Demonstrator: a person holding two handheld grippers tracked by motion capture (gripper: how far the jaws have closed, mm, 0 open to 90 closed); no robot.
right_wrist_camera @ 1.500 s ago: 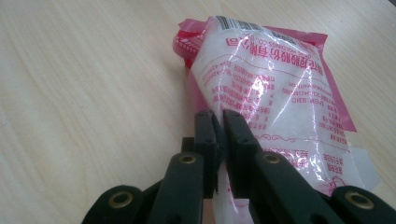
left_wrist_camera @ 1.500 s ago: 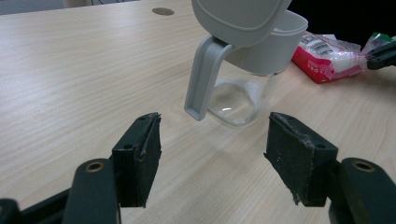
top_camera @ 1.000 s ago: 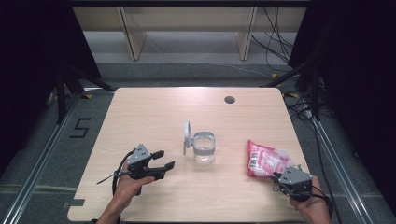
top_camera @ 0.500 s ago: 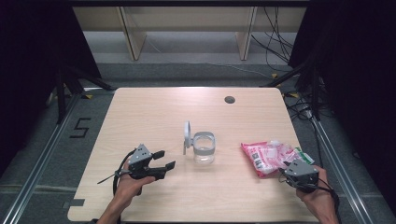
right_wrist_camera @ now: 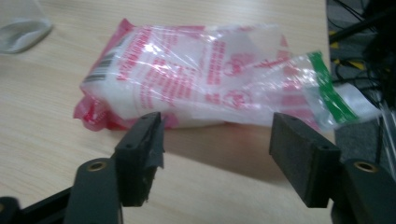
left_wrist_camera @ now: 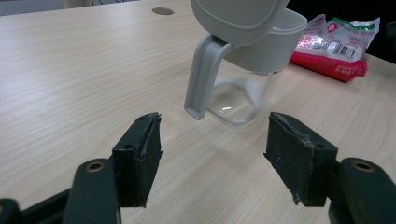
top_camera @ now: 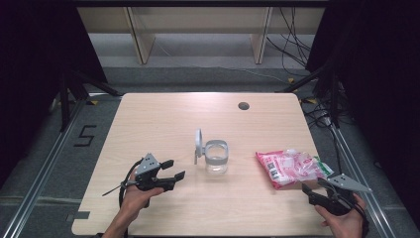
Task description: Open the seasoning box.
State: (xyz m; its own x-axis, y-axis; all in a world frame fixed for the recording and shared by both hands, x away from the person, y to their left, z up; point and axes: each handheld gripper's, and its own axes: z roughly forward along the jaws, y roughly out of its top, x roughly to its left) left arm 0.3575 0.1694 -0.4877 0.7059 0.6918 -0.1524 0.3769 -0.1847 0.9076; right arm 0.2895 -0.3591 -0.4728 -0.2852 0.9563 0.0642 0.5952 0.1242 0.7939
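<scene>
A crinkled pink-and-clear plastic bag of white granules with a green seal strip (top_camera: pixel 289 167) lies flat at about four o'clock on the pale wood-grain table (top_camera: pixel 163 119), just beyond the right gripper (top_camera: pixel 317 190), whose jaws have just been opening and stand apart with nothing between them. A clear plastic jar with a grey hinged lid tipped up (top_camera: pixel 213 156) stands mid-table at the bag's nine o'clock. The left gripper (top_camera: pixel 174 169), also spread and empty, hovers at seven o'clock, pointing at the jar.

Open worktop (top_camera: pixel 163 119) across far half and left side. Mid-worktop blocked by clear jar (top_camera: pixel 216 157) with raised lid; pink bag (top_camera: pixel 289 167) blocking near right edge.
</scene>
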